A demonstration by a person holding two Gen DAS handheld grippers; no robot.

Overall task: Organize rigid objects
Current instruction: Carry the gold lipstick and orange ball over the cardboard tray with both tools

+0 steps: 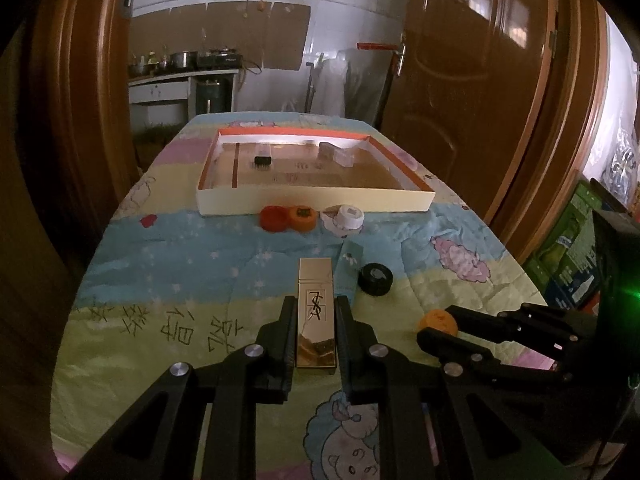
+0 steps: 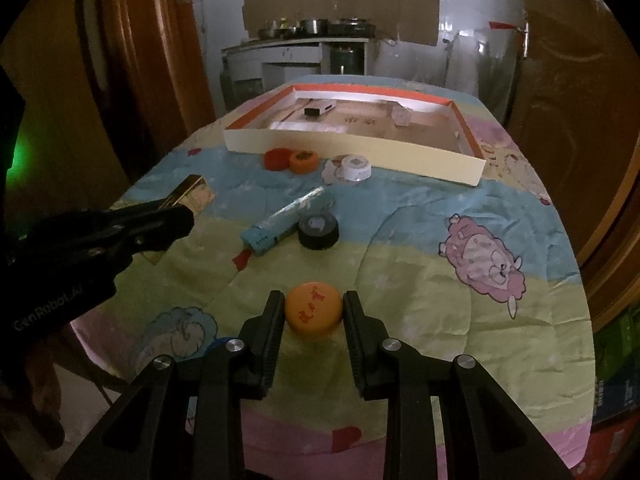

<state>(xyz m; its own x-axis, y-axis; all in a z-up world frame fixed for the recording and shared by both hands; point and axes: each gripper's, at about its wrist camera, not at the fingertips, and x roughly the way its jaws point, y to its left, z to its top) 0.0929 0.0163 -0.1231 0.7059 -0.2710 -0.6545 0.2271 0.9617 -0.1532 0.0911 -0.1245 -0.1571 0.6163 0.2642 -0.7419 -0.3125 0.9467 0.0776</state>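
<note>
Two grippers each hold something over the cartoon-print quilt (image 2: 420, 280): the left gripper (image 1: 314, 312) has its jaws closed against the long sides of a gold rectangular case (image 1: 315, 308) marked with a dark monogram, and the right gripper (image 2: 313, 312) has its jaws pressed to either side of an orange round cap (image 2: 313, 314) printed with small red figures. Just beyond the gold case, in the left wrist view, a pale blue tube (image 1: 347, 276) lies beside a black round puck (image 1: 375, 279); the right wrist view shows the two touching or nearly so. Farther out, near the front wall of a shallow white box (image 1: 316, 201) with an orange inner rim, sit a red cap (image 1: 273, 218), an orange cap (image 1: 303, 217) touching it, and a white round container (image 1: 349, 216) a little to the right. Inside the box a small black-ended item (image 1: 264, 157) lies toward the left and a clear block (image 1: 336, 154) toward the right, well apart.
</note>
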